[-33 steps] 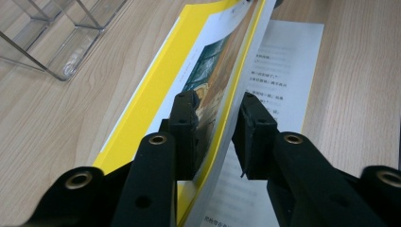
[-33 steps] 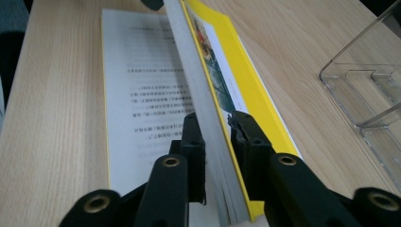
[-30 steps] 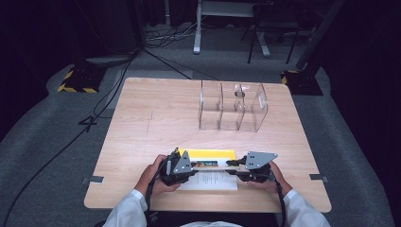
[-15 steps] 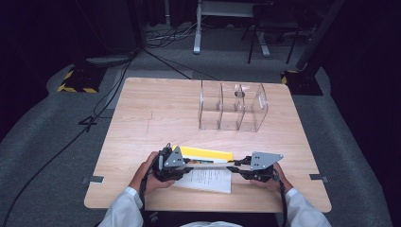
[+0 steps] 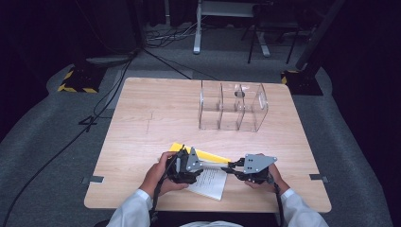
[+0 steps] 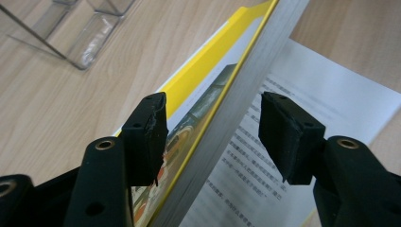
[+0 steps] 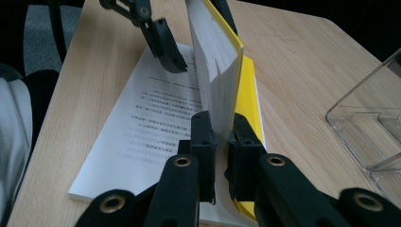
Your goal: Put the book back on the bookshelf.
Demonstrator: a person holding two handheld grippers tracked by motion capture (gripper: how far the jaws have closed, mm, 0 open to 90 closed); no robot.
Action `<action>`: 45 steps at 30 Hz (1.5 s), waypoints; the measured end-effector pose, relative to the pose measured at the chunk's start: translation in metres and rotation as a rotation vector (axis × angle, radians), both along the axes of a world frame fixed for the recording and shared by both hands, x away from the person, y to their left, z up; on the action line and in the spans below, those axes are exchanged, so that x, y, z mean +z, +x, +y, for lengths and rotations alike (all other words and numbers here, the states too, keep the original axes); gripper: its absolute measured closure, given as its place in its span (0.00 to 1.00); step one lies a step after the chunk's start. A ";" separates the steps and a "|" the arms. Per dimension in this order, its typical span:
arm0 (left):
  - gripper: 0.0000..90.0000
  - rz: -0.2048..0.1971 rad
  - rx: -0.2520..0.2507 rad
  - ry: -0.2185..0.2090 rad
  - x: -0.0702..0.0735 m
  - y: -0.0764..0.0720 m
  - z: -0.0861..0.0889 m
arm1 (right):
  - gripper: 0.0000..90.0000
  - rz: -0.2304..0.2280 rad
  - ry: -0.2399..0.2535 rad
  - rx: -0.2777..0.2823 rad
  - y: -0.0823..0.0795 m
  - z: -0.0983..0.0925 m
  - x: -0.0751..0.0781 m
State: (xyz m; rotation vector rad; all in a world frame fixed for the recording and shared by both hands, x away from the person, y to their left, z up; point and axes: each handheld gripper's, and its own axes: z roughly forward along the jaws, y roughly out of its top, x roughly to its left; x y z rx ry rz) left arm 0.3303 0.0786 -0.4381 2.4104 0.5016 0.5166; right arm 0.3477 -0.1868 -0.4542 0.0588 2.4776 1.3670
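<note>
Right fingers [image 7: 218, 142] pinching raised pages of the book [image 7: 215, 66] tight. Left fingers [image 6: 213, 137] just spreading, straddling that page block, beside the clear organizer [image 5: 231, 106].

A light wooden table [image 5: 156, 109] is set on grey carpeted floor [image 5: 52, 156]. The surroundings are kept dark; walls cannot be made out. Black cables [image 5: 101, 101] are trailed across the floor at left. Yellow-and-black striped base blocks [image 5: 75, 80] are seen beyond the table's far left corner. A white metal stand [image 5: 198, 28] and dark frame legs [image 5: 257, 40] are placed behind.
</note>
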 end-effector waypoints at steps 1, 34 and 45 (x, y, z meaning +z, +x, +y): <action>0.51 -0.011 0.000 0.010 0.001 -0.002 -0.002 | 0.93 -0.003 -0.002 -0.003 -0.001 0.002 0.001; 0.89 -0.055 -0.079 -0.238 0.015 -0.005 0.031 | 0.33 0.228 0.047 -0.298 0.042 -0.020 -0.026; 0.91 -0.040 -0.134 -0.432 0.027 -0.001 0.021 | 0.35 0.150 0.205 -0.245 0.032 -0.028 0.012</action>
